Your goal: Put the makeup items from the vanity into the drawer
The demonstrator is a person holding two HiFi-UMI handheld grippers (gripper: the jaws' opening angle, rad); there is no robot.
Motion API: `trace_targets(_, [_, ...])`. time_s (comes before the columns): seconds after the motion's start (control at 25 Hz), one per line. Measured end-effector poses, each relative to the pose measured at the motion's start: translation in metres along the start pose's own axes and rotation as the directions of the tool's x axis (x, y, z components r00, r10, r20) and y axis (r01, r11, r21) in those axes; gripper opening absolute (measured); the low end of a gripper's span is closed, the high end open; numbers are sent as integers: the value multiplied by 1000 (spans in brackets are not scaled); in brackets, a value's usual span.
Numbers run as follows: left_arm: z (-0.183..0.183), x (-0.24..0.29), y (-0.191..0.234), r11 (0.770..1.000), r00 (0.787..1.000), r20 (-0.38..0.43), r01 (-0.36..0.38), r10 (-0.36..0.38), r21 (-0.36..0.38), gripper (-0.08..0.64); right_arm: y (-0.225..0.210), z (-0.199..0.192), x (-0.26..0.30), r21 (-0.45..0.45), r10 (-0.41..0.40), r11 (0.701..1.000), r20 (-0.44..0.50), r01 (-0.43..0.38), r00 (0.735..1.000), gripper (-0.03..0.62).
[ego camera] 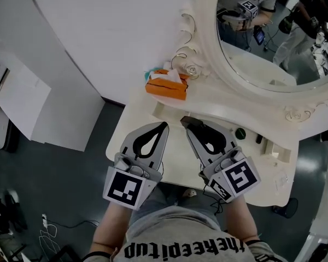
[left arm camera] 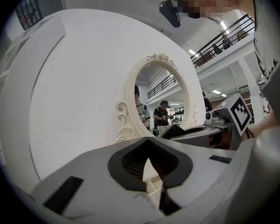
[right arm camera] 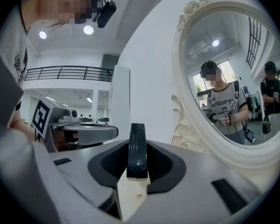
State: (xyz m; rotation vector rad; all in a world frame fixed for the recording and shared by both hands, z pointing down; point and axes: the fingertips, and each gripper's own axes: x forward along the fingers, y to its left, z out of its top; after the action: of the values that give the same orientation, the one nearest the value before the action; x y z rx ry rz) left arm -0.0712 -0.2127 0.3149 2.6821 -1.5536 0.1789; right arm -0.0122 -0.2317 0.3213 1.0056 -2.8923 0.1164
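In the right gripper view, my right gripper (right arm camera: 137, 171) is shut on a thin dark makeup case (right arm camera: 137, 148) that stands on edge between its jaws. In the head view, that gripper (ego camera: 186, 122) hovers over the white vanity top (ego camera: 139, 105). My left gripper (ego camera: 164, 126) is beside it with its jaws together. In its own view the left gripper (left arm camera: 151, 174) holds nothing. On the vanity's right side lie a round dark green item (ego camera: 240, 133), a small dark item (ego camera: 258, 139) and a white item (ego camera: 273, 152). No drawer shows.
An orange tissue box (ego camera: 167, 85) sits at the back of the vanity beside the ornate oval mirror (ego camera: 273, 37). The white curved back panel (left arm camera: 84, 92) rises behind. A white board (ego camera: 49, 113) leans on the grey floor at the left.
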Motion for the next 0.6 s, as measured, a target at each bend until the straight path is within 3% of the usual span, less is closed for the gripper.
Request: trace_targets(0.6, [-11, 35, 45, 997, 997, -31, 71, -71, -10, 34, -27, -19, 51, 36, -66, 997, -49, 67, 997, 118])
